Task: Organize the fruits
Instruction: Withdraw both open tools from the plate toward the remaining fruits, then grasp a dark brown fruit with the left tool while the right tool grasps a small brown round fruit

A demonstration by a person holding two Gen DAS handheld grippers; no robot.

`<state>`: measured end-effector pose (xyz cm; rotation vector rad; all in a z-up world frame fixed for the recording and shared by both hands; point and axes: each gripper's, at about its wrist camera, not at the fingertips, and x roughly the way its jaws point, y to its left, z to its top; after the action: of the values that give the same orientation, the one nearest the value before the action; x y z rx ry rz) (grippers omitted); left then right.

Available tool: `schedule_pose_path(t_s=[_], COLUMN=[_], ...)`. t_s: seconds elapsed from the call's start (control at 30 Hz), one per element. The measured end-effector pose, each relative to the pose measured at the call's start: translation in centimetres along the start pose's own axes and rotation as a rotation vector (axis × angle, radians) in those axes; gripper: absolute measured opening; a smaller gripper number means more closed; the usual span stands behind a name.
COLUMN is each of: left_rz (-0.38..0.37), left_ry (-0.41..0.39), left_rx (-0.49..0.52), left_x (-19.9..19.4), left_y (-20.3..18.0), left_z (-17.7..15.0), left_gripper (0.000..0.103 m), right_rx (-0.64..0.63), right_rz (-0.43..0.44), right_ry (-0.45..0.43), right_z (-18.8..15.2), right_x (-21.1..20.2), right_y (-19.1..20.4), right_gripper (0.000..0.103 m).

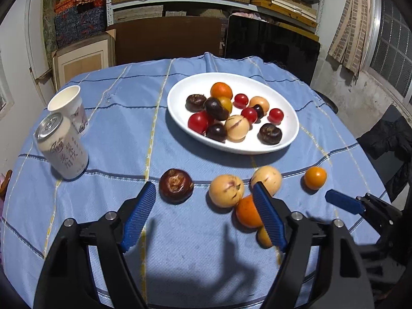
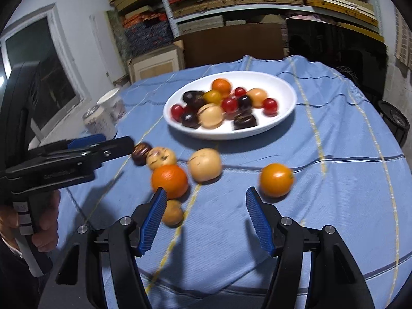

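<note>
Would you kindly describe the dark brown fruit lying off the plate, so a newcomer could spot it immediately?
Start at the white oval plate, then come toward the camera to the loose fruit on the blue tablecloth. The dark brown fruit is leftmost in that row, the only dark one; its neighbours are tan or orange.

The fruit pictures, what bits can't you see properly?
- Small yellow fruit, left wrist view: mostly hidden behind the left gripper finger.
- Plate fruits, right wrist view: smeared by motion blur.
- Can lettering, left wrist view: too small to read.
- Right gripper, left wrist view: only one finger shows.
</note>
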<state>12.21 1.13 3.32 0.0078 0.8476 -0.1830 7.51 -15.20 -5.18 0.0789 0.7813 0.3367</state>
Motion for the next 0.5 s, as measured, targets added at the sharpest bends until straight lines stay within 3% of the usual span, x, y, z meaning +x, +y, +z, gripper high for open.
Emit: schedule_pose_path(t_s=[0.23, 0.5], left_rz=[0.024, 0.05], left_ry=[0.0, 0.012], left_rx=[-0.025, -0.034], left_x=[0.3, 0.7], left_y=[1.8, 4.1], left_z=[-0.2, -0.4], left_gripper=[0.076, 0.079], right_rx=[-0.085, -0.113], right_rz=[0.007, -0.026], right_ry=[0.075, 0.132], right_z=[-0.6, -1.1], right_x=[2.4, 4.7], right_y=[3.0, 3.9], right_gripper=[0.064, 0.051])
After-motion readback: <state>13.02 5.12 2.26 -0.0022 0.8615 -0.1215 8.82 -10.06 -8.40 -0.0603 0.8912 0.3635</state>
